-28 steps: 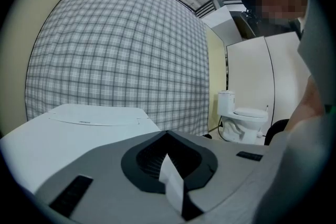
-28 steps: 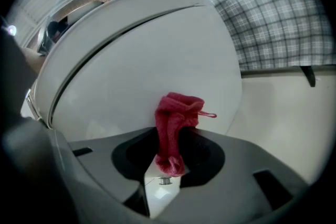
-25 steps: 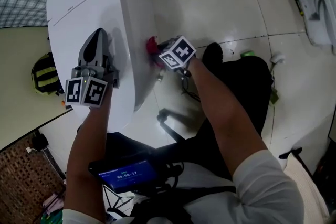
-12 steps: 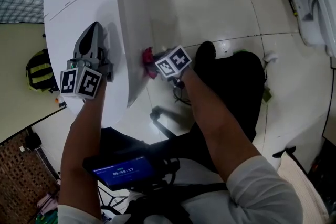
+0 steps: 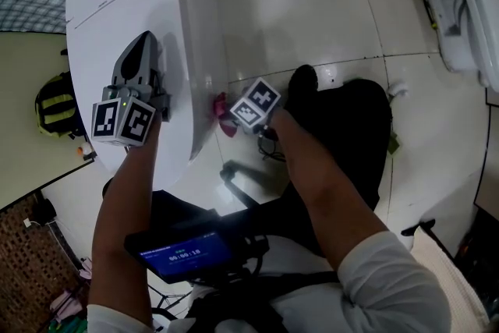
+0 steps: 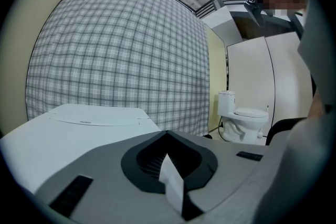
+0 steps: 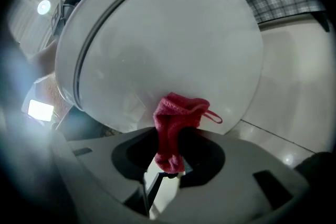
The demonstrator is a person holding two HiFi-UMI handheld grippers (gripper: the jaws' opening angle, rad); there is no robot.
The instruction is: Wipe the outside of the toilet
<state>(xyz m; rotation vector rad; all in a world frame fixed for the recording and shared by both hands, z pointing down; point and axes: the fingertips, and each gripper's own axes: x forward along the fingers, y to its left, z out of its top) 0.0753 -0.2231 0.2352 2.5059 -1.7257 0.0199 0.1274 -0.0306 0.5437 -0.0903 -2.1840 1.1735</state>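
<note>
Two claws meet a white toilet (image 5: 117, 4) that fills the upper left of the head view. The left claw (image 5: 143, 51), clenched on nothing, lies flat on the lid. At center frame, the right claw (image 7: 167, 165) grasps a pink cloth (image 7: 176, 118) at the toilet's side. The right claw view shows the cloth bunched between the jaws, close to the curved white wall. The left claw view shows a plaid curtain (image 6: 121, 50) and a second toilet (image 6: 244, 120) at its right.

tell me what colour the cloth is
The cloth is pinkish red, clearest in the right gripper view.
</note>
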